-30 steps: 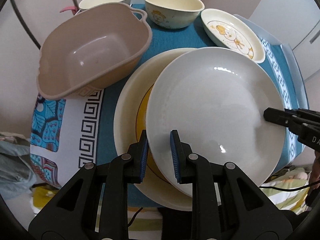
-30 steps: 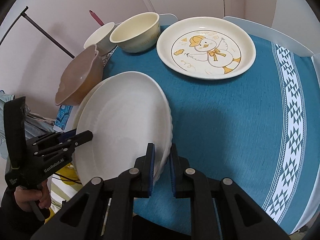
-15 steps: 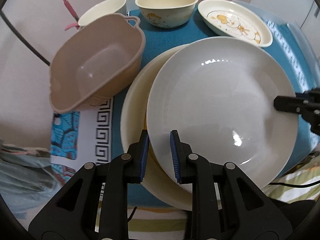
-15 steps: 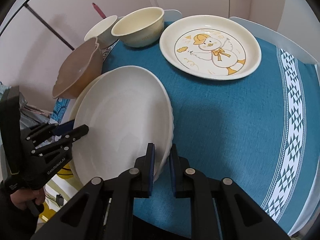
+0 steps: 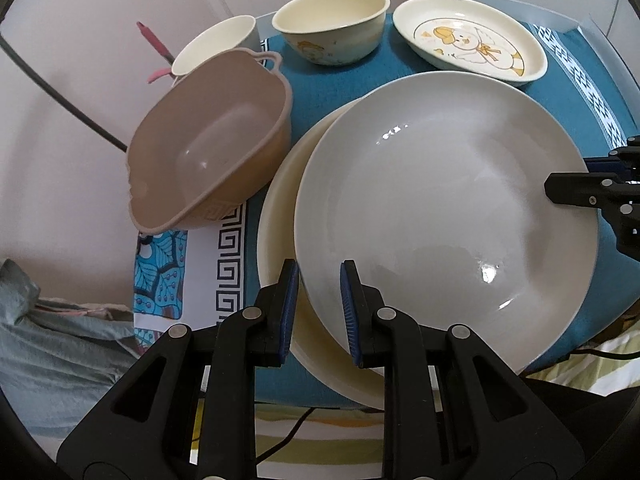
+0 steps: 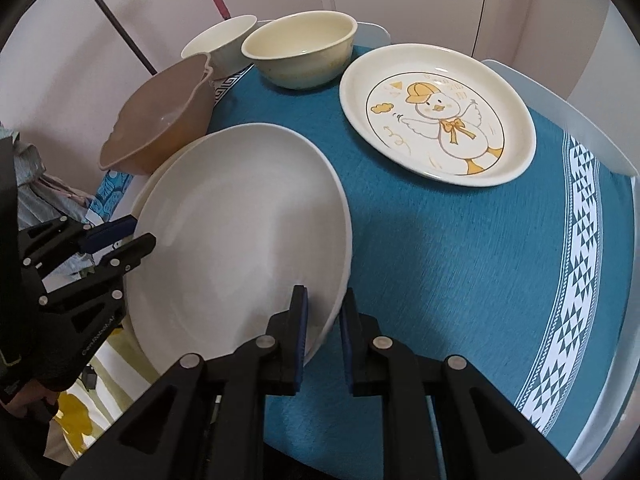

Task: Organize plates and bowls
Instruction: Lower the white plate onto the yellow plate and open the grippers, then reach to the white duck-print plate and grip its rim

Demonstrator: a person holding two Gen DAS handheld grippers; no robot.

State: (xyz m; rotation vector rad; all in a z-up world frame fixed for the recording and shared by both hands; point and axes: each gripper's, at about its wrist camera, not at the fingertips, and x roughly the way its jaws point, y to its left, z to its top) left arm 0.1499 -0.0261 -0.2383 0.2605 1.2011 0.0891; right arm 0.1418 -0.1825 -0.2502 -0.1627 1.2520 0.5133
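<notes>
White plate (image 5: pixel 440 208): on a cream plate (image 5: pixel 280 216), at the table's (image 6: pixel 460 260) 8 o'clock edge.
Left hand-held gripper (image 5: pixel 319 312): clamped on the white plate's rim, at 9 o'clock.
Right hand-held gripper (image 6: pixel 323 334): pinching the opposite rim, at 3 o'clock.
Duck plate (image 6: pixel 436 114): at 1 o'clock.
Brown basin (image 5: pixel 208 140): at 10 o'clock.

Around the dishes
A teal tablecloth (image 6: pixel 460 248) with a white patterned border covers the table; crumpled grey-blue fabric (image 5: pixel 60 344) lies off its left edge, a pink stick (image 6: pixel 218 0) stands far back.
</notes>
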